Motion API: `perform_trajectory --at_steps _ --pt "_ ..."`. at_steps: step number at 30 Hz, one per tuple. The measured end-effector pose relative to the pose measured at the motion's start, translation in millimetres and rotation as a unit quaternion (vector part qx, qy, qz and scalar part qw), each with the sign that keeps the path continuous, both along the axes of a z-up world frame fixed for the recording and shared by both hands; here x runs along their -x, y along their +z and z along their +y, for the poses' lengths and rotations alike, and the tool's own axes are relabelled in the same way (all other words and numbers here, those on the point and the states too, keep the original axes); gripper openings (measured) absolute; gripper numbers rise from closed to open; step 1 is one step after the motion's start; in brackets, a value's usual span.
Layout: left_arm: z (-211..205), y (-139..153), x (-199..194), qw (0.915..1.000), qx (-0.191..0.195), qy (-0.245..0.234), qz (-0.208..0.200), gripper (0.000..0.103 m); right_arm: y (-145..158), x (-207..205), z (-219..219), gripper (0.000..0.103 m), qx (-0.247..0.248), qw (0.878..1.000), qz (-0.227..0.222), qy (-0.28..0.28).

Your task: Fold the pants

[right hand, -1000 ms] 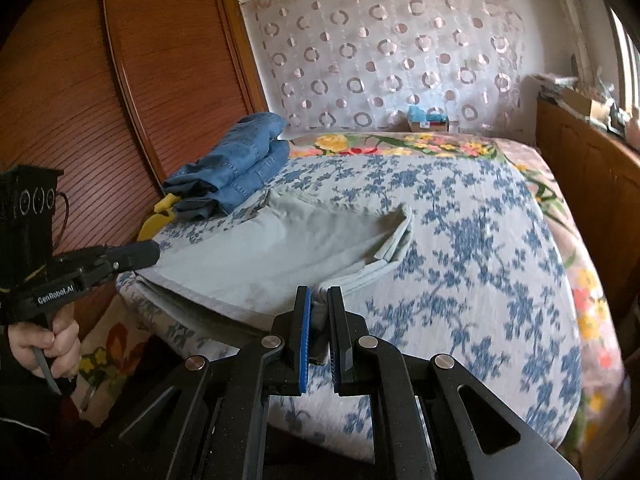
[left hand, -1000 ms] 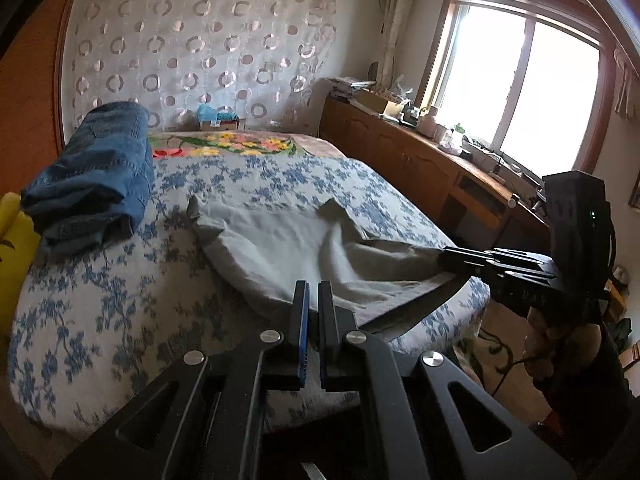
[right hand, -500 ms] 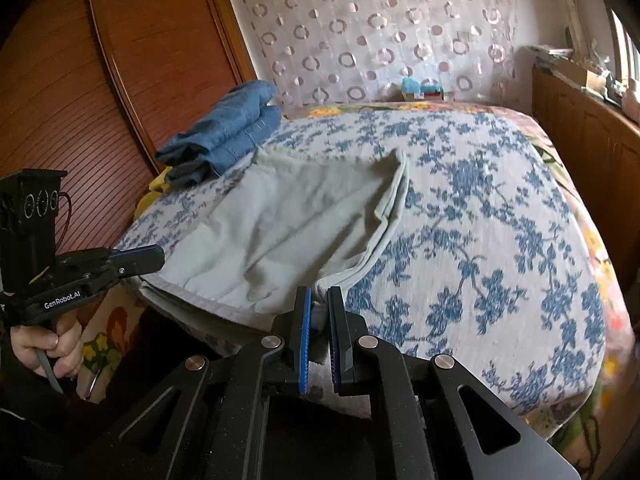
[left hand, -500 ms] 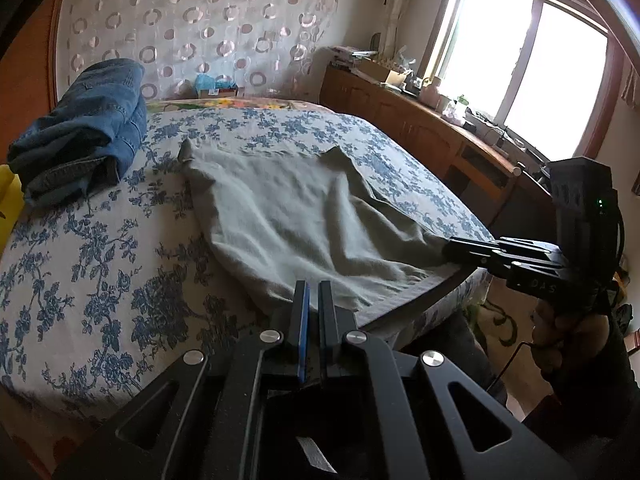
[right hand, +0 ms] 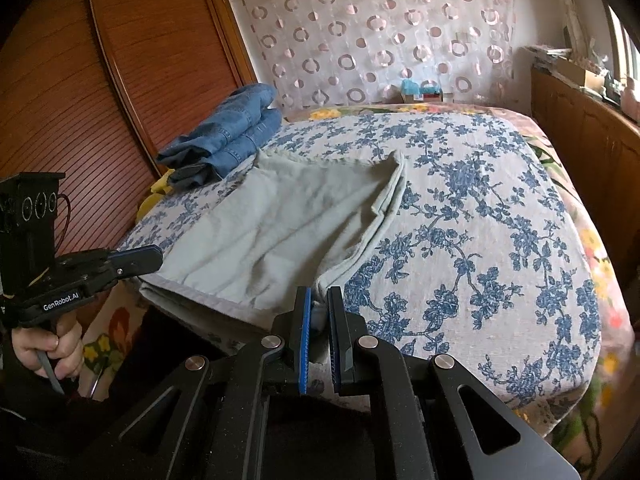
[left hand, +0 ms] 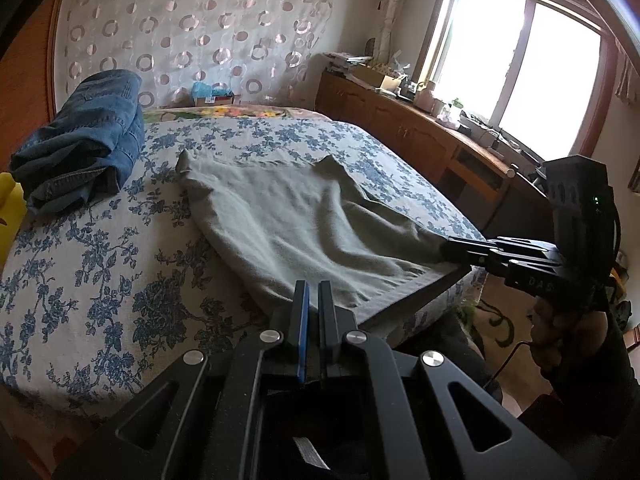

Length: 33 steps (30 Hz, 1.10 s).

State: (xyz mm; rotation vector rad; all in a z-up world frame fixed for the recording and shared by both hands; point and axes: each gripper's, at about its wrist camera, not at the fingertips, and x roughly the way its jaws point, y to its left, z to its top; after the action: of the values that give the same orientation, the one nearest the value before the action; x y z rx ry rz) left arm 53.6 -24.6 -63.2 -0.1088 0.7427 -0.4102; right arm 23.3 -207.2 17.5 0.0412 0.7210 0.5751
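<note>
Grey-green pants [left hand: 300,216] [right hand: 280,232] lie spread on the blue-flowered bedspread [left hand: 100,280] [right hand: 480,240], with the near hem hanging over the bed's edge. At the bottom of the left wrist view my left gripper [left hand: 313,290] is shut on the near edge of the pants. The right wrist view shows it from the side [right hand: 154,258], pinching the left corner. My right gripper [right hand: 319,298] is shut on the other near corner, with cloth visible between its pads. In the left wrist view it [left hand: 450,246] pulls that corner taut off the bed's edge.
Folded blue jeans [left hand: 88,148] [right hand: 236,132] are stacked at the far left of the bed. Something yellow [left hand: 8,208] sits beside them. A wooden wardrobe [right hand: 120,80] stands left of the bed, and a low cluttered cabinet [left hand: 420,136] runs under the window on the right.
The pants now lie flatter and stretch farther across the bed, with fewer bunched folds. Both grippers have kept hold of the near corners.
</note>
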Motion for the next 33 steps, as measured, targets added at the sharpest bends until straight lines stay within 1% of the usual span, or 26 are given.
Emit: perform_trajectory --at_steps 5,10,16,19,28,33 --pt "2 6 1 1.0 0.004 0.0 -0.007 0.005 5 6 -2 0.008 -0.003 1.0 -0.006 0.003" --pt "4 9 -13 0.9999 0.002 0.002 -0.011 0.005 13 0 -2 0.008 -0.003 1.0 -0.018 0.005" --pt "9 18 -39 0.9998 0.005 0.005 -0.02 0.005 25 -21 7 0.008 0.001 0.999 -0.038 0.009" --pt "12 19 -52 0.9997 0.006 0.008 -0.023 0.005 25 -33 7 0.008 -0.004 0.999 -0.041 0.01" --pt "21 17 -83 0.9996 0.012 0.02 -0.018 0.005 15 -71 13 0.008 -0.006 0.999 -0.032 0.009" --pt "24 16 -100 0.9996 0.009 0.023 -0.014 0.005 16 -90 21 0.008 -0.006 1.0 -0.029 0.011"
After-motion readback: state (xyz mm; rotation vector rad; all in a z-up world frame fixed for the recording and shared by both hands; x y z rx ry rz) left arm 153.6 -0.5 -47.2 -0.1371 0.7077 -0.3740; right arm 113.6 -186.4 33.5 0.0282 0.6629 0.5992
